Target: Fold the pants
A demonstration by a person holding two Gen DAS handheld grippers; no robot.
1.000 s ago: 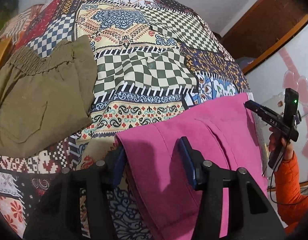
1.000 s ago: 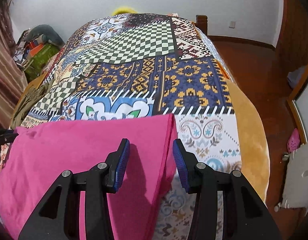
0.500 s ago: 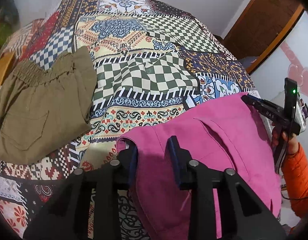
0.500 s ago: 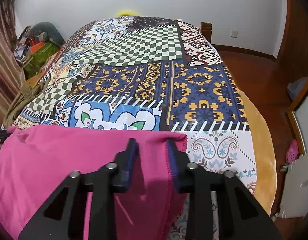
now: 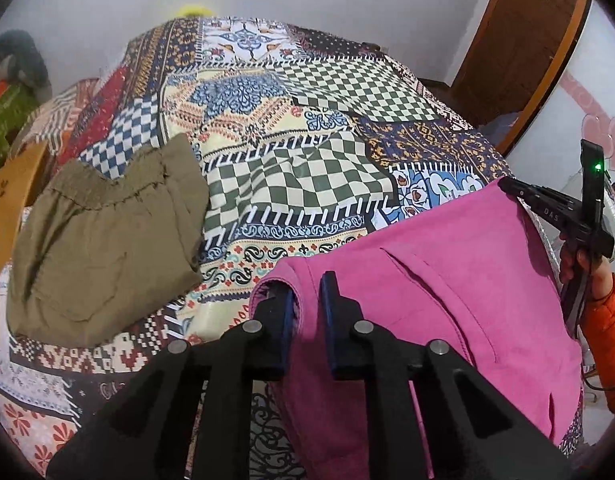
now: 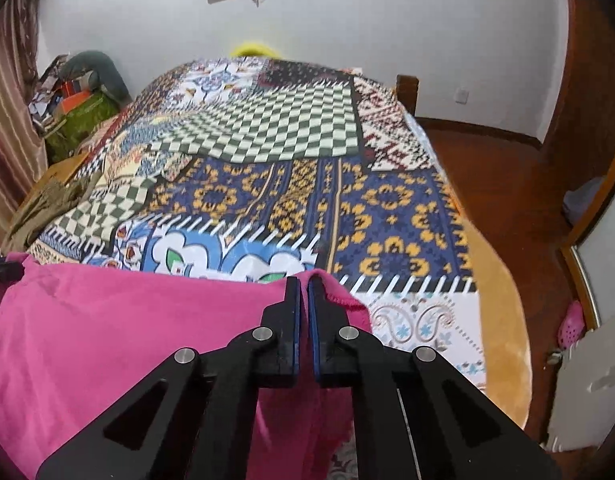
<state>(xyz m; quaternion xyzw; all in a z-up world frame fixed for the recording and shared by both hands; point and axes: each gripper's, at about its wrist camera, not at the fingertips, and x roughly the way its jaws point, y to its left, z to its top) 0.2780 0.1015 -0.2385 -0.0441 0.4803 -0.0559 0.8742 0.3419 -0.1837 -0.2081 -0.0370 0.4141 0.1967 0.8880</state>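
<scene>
The pink pants (image 5: 447, 288) lie across the near end of the patterned bed; they also show in the right wrist view (image 6: 127, 340). My left gripper (image 5: 307, 292) is shut on the pants' near left corner, with a fold of pink cloth between its blue pads. My right gripper (image 6: 302, 292) is shut on the pants' right corner, jaws almost touching with cloth pinched between them. The right gripper also shows in the left wrist view (image 5: 555, 212), held by a hand in an orange sleeve. The pants' edge is lifted between the two grippers.
Folded olive pants (image 5: 103, 236) lie on the bed to the left. The patchwork bedspread (image 6: 267, 152) stretches away ahead. A wooden floor (image 6: 499, 184) and a door lie to the right. Clutter (image 6: 75, 96) sits at the far left by the curtain.
Both grippers closed from open onto the pink pants' corners. Both then rose, lifting the pants' edge off the bed.
</scene>
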